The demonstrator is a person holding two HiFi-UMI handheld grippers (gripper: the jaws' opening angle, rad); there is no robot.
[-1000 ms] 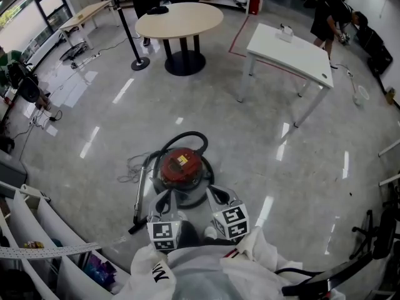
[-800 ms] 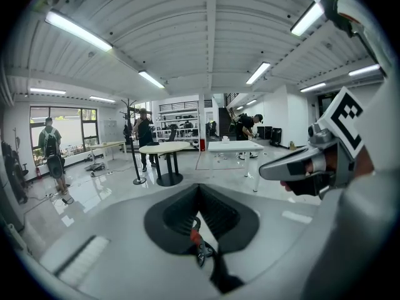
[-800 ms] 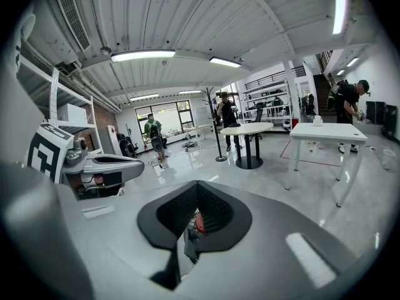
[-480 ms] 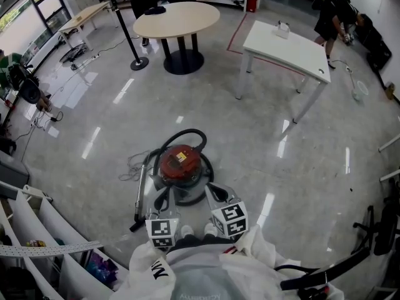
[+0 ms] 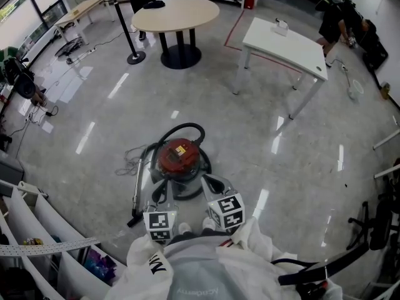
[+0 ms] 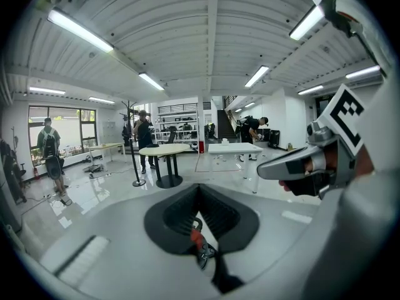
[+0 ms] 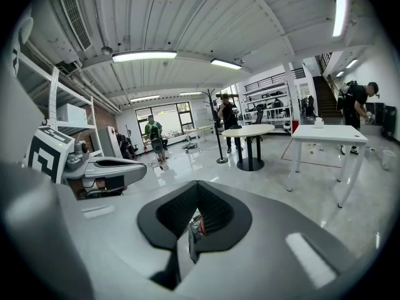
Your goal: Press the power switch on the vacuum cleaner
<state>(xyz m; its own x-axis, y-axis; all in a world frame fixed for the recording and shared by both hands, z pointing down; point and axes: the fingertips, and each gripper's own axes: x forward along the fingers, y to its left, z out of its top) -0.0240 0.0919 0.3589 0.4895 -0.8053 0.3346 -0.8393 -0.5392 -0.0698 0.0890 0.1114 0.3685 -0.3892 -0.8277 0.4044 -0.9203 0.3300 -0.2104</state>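
The vacuum cleaner (image 5: pixel 179 157) stands on the floor, a grey drum with a red top and a yellow label. A black hose (image 5: pixel 181 129) loops round it and its wand (image 5: pixel 135 194) lies to its left. Both grippers hang over its near side. My left gripper (image 5: pixel 162 196) is shut and holds nothing, by the drum's near-left edge. My right gripper (image 5: pixel 208 181) is also shut and holds nothing, by the near-right edge. In the left gripper view the jaws (image 6: pixel 199 195) meet, with the right gripper (image 6: pixel 312 164) alongside. The right gripper view shows shut jaws (image 7: pixel 196 192) and the left gripper (image 7: pixel 103 170).
A round beige table (image 5: pixel 177 14) and a white rectangular table (image 5: pixel 284 39) stand further off on the glossy grey floor. White shelving (image 5: pixel 37 230) lies at the near left, a black stand (image 5: pixel 375 230) at the near right. People are at the far edges.
The whole scene has drifted slightly up and left in the head view. Both grippers keep their places by the vacuum's near side, still shut.
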